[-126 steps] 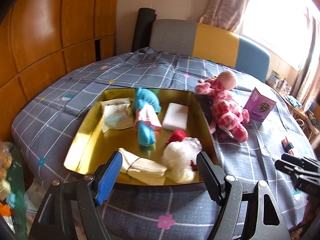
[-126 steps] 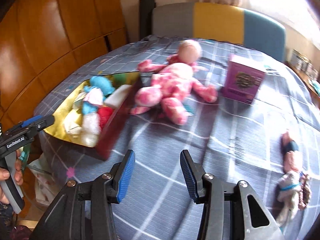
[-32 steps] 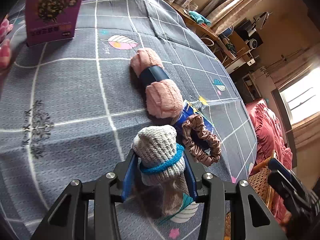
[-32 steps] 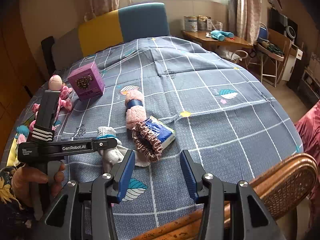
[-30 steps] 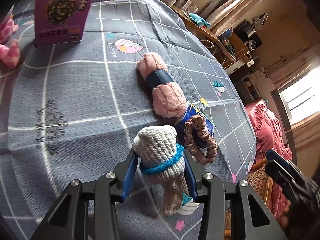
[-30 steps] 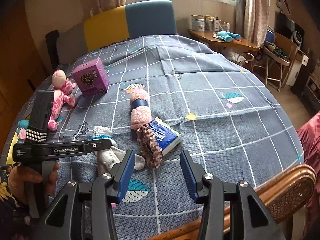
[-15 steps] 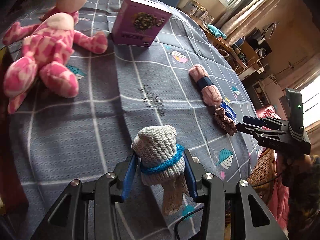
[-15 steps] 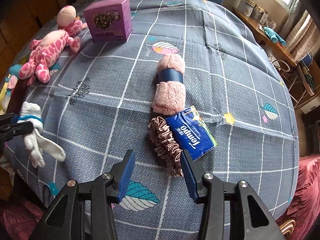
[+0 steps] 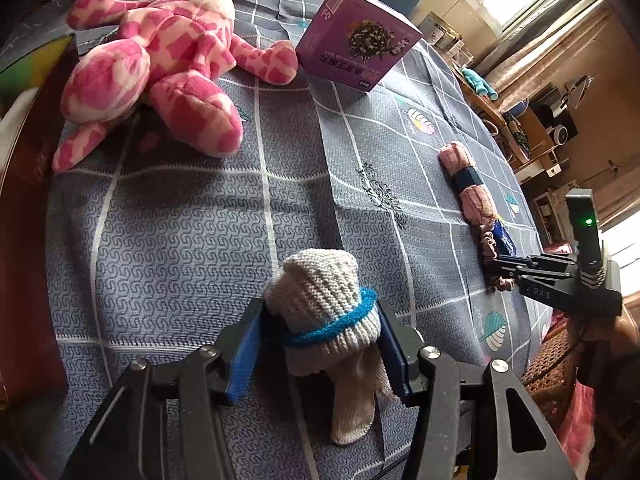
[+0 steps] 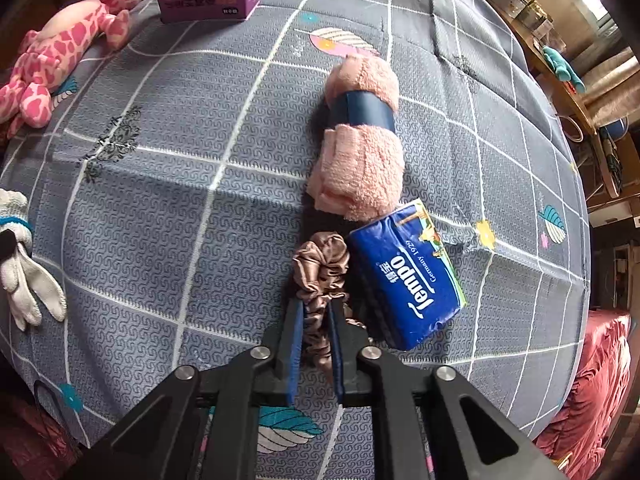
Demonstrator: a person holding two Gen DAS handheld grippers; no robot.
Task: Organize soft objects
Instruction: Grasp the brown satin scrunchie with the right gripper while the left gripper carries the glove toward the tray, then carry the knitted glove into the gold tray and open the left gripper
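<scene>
My left gripper is shut on a grey knitted glove with a blue band, held above the grey checked cloth; the glove also shows at the left edge of the right wrist view. My right gripper is shut on a brown satin scrunchie lying on the cloth, and appears in the left wrist view. A blue Tempo tissue pack lies right of the scrunchie. A pink rolled towel with a blue band lies just beyond both.
A pink spotted plush giraffe and a purple box lie farther across the cloth. The dark red wall of the storage box stands at the left. A desk and shelves stand beyond the table's right edge.
My right gripper has come down and shut on the scrunchie. My left gripper has carried the glove further left, toward the giraffe and box.
</scene>
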